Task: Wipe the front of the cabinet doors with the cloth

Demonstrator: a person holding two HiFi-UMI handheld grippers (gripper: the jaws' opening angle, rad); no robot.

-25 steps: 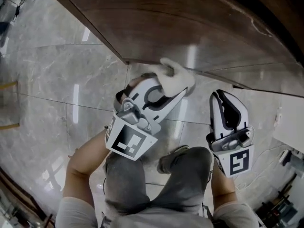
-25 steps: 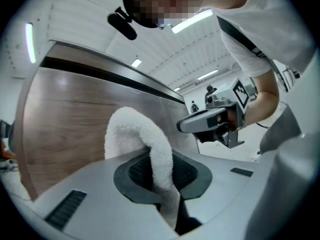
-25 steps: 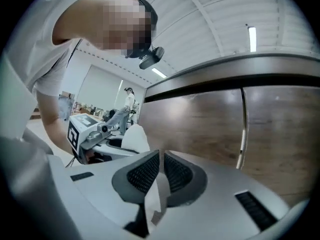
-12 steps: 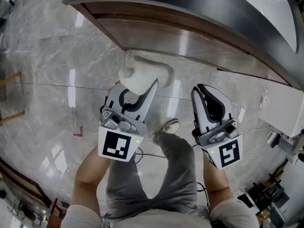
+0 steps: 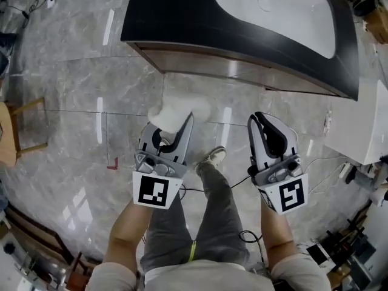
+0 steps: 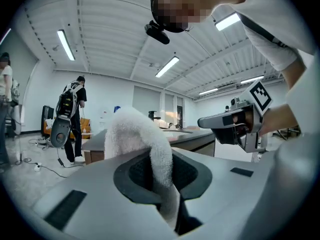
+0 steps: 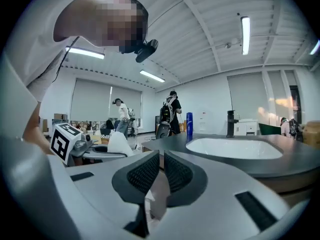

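The left gripper (image 5: 174, 131) pinches a fluffy white cloth (image 5: 179, 109) (a soft, bunched lump) above the glossy marble floor (image 5: 73, 102), near the wooden cabinet front (image 5: 200, 63) but apart from it. The right gripper (image 5: 267, 126), its ribbed pads almost together, holds nothing.

white cloth (image 5: 176, 111), black counter (image 5: 182, 17)
cabinet front (image 5: 200, 62) is brown wood grain, basin (image 5: 285, 11) white, floor (image 5: 60, 83) grey marble.

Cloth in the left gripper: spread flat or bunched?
Bunched. The cloth is pinched between the left gripper's jaws and bulges out in a rounded wad past their tips, clear of the cabinet.
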